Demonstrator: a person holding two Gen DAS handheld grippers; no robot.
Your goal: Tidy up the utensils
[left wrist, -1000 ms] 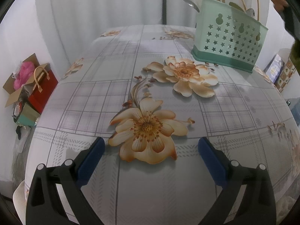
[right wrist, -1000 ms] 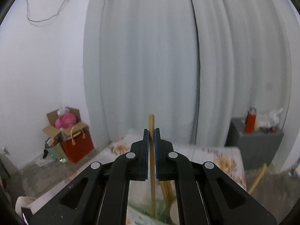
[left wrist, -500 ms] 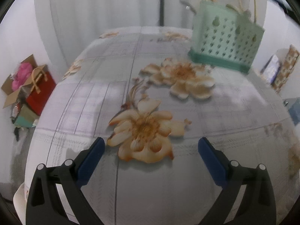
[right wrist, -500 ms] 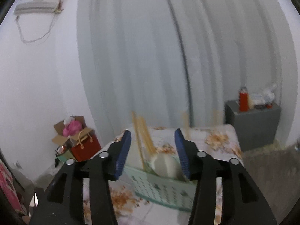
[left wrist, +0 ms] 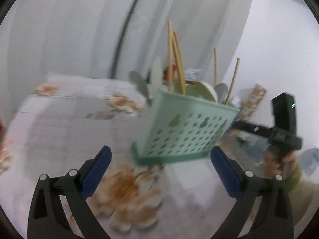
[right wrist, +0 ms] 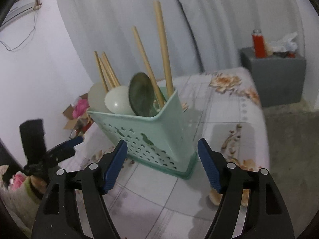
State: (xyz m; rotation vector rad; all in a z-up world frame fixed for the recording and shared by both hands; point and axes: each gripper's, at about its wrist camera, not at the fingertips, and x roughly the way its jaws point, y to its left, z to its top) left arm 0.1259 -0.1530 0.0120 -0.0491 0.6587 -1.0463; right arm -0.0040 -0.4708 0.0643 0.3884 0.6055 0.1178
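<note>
A mint green perforated utensil holder (right wrist: 155, 135) (left wrist: 185, 131) stands upright on the flowered tablecloth (right wrist: 235, 119). Several wooden chopsticks (right wrist: 162, 45) and spoons (right wrist: 139, 93) stick out of its top. My right gripper (right wrist: 161, 151) hangs just in front of the holder's near corner. Its jaws are opening, and nothing is pressed between the blue pads. My left gripper (left wrist: 160, 157) is open and empty, facing the holder's base from the other side. Each gripper shows in the other's view: the left gripper (right wrist: 59, 151) at the left edge, the right gripper (left wrist: 277, 131) in a hand at the right edge.
White curtains (right wrist: 139, 20) hang behind the table. A grey cabinet (right wrist: 277, 77) with a red bottle (right wrist: 258, 43) stands at the right of the table. Cardboard boxes with pink items (right wrist: 79, 107) sit on the floor at the left.
My right gripper has let go of a chopstick, opened its jaws and dropped lower toward the holder. My left gripper has lifted and tilted up toward the holder.
</note>
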